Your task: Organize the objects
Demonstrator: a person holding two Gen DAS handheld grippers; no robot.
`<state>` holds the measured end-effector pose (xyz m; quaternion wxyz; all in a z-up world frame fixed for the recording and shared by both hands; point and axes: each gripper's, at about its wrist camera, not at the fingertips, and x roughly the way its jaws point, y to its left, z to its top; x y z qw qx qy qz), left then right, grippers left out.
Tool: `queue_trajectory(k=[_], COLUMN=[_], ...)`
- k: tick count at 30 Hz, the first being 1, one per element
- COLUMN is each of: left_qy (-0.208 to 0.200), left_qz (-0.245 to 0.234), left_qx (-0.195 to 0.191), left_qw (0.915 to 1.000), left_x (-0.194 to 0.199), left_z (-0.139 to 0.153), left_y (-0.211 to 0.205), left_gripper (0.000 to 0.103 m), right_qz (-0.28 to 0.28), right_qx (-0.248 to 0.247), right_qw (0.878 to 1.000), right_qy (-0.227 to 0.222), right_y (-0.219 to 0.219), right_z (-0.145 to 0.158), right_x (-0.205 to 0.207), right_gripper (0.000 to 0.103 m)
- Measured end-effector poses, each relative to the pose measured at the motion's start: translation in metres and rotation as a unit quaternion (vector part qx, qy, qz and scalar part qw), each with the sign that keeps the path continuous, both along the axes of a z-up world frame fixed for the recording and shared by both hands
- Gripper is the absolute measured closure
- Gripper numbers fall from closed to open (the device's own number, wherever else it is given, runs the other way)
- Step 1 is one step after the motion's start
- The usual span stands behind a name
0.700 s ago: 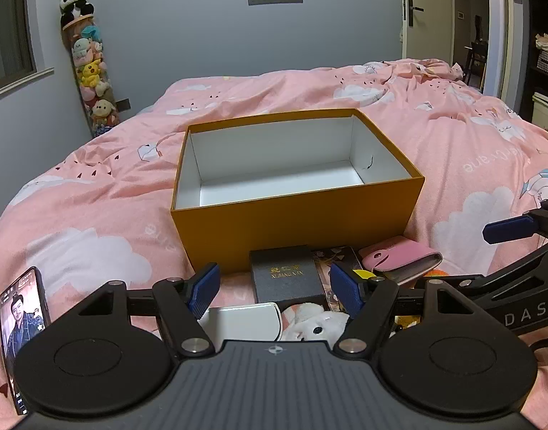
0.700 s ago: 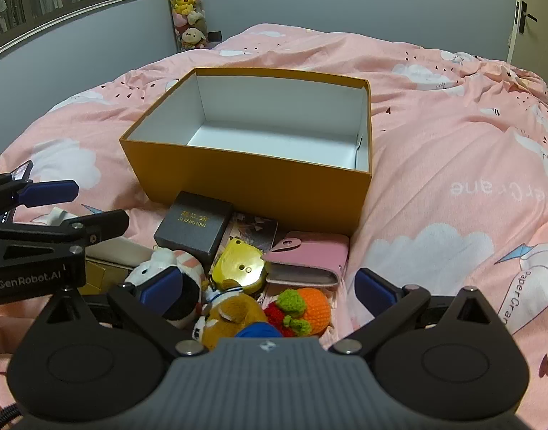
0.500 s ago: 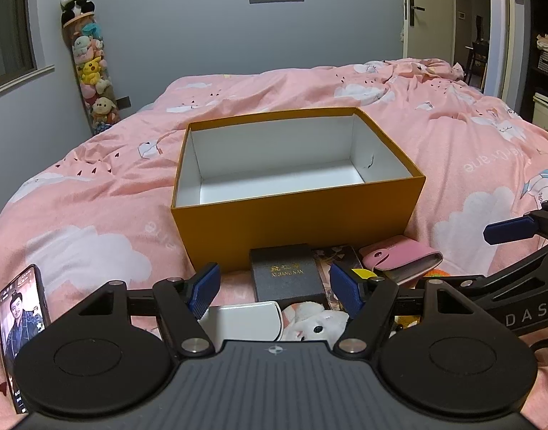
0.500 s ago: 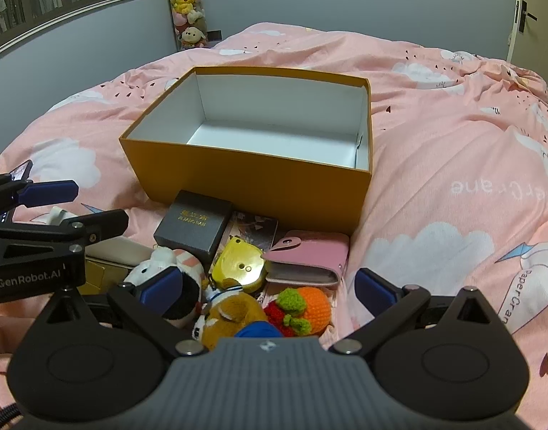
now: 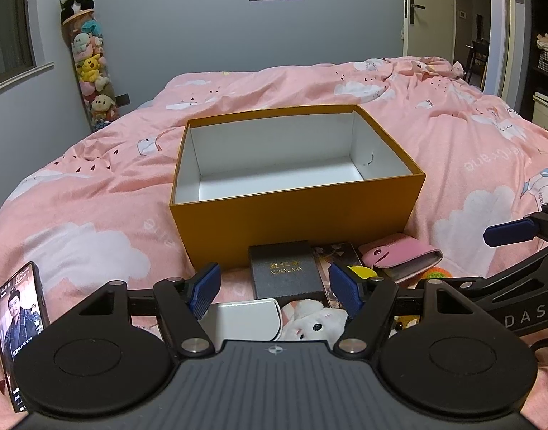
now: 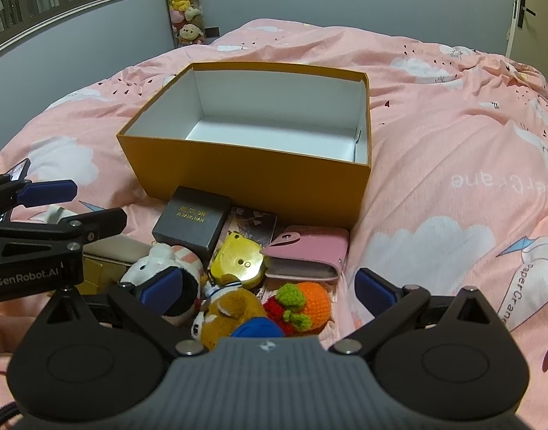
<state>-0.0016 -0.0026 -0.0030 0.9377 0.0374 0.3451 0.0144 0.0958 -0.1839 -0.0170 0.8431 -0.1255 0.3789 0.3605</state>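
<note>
An open, empty orange box point(image 5: 295, 211) point(image 6: 252, 175) stands on the pink bed. In front of it lie a dark grey box point(image 5: 286, 272) point(image 6: 193, 216), a pink wallet point(image 5: 399, 259) point(image 6: 308, 256), a yellow tape measure point(image 6: 238, 261), a crocheted orange and strawberry point(image 6: 302, 304), a brown plush point(image 6: 227, 310), a white plush point(image 5: 313, 324) point(image 6: 159, 263) and a white case point(image 5: 241, 320). My left gripper point(image 5: 274, 288) is open and empty over the white case and grey box. My right gripper point(image 6: 268, 288) is open and empty above the plush toys and crocheted orange.
A phone point(image 5: 19, 322) with a lit screen lies on the bed at the left. A photo card point(image 6: 254, 224) lies under the wallet's edge. A tube of plush toys point(image 5: 87, 61) stands against the far wall. A door point(image 5: 428, 10) is at the back right.
</note>
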Motion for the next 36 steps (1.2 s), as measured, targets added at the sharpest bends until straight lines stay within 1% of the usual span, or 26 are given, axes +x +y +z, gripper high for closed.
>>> queue_trajectory(k=[32, 36], left_qy=[0.012, 0.015], left_qz=[0.005, -0.004], left_qx=[-0.002, -0.012], left_qw=[0.9999, 0.9998], left_x=[0.0023, 0.0014], left_z=[-0.0023, -0.0018], left_y=[-0.0013, 0.0023], left_gripper=[0.021, 0.024], right_qz=[0.006, 0.008], right_qx=[-0.005, -0.004], right_qw=[1.0, 1.0], right_qy=[0.011, 0.016], right_y=[0.0002, 0.0006], right_z=[-0.0029, -0.0024], right_x=[0.0025, 0.004], right_gripper=[0.001, 0.001])
